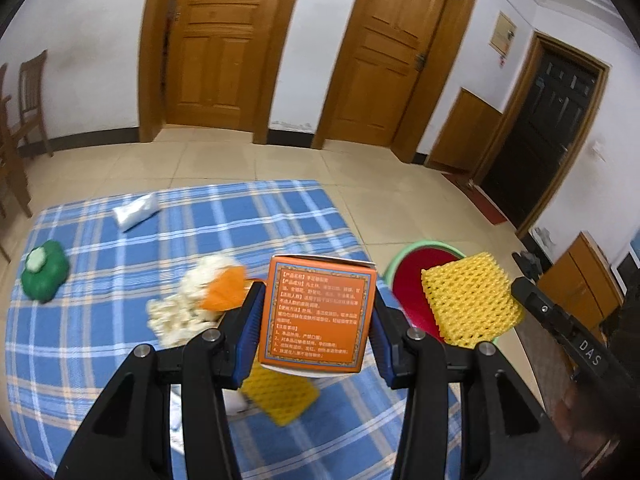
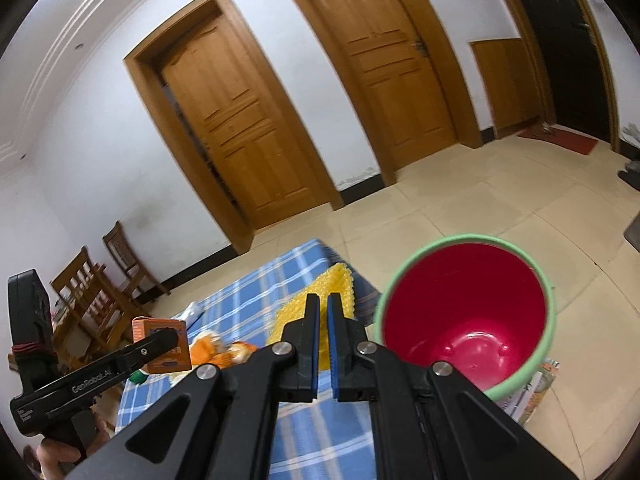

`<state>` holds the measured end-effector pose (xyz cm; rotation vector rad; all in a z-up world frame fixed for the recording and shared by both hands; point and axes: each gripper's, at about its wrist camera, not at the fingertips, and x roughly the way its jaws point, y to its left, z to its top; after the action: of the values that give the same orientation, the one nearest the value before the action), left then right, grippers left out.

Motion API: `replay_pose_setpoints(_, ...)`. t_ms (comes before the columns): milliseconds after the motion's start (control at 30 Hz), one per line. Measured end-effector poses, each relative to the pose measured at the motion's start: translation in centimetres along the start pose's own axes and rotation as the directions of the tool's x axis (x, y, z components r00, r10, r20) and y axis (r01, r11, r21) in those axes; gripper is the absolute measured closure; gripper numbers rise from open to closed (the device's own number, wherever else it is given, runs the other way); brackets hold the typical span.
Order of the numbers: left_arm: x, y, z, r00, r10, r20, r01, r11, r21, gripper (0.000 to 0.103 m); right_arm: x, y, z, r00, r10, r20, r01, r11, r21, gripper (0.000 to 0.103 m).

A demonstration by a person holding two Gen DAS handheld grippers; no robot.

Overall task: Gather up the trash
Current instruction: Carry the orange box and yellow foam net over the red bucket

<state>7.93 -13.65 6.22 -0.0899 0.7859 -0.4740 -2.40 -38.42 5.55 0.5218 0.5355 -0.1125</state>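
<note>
- Holding an orange box (image 1: 318,320) between its blue pads, the left hand-held gripper (image 1: 316,332) hangs above the blue plaid surface (image 1: 100,320), the box lifted clear of the cloth.
- Pinching a sheet of yellow foam netting (image 2: 316,304), the right hand-held gripper (image 2: 323,320) has its jaws nearly together, near the rim of the red bucket (image 2: 464,312).
- Judging from both views, the netting could snag on the green rim and drape outside, since it is soft and wide; the box could slip if the grip loosens.
- Left on the surface: another yellow net (image 1: 280,396), a white and orange heap (image 1: 200,300), a green lidded piece (image 1: 44,276) and a white packet (image 1: 136,212).
- Beyond lie a tiled floor (image 1: 248,164), two wooden doors (image 1: 216,48) and chairs (image 1: 24,112) by the wall.
</note>
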Motion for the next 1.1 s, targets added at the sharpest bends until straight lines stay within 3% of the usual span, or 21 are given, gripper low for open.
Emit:
replay_pose_setpoints(467,5.9,-7.2,-0.3,0.995,-0.042,-0.094,0.052,0.992,0.112,0.055,0.3,-7.7,-0.2,0.990,-0.142,0.008,0.140,0.986,0.093,0.098)
replay_pose_setpoints(1100,14.1,-14.1,-2.9,0.969,-0.071,-0.237,0.127,0.965,0.230,0.054,2.3,-15.3,-1.4,0.962,-0.264,-0.066,0.272,0.944,0.190,0.096)
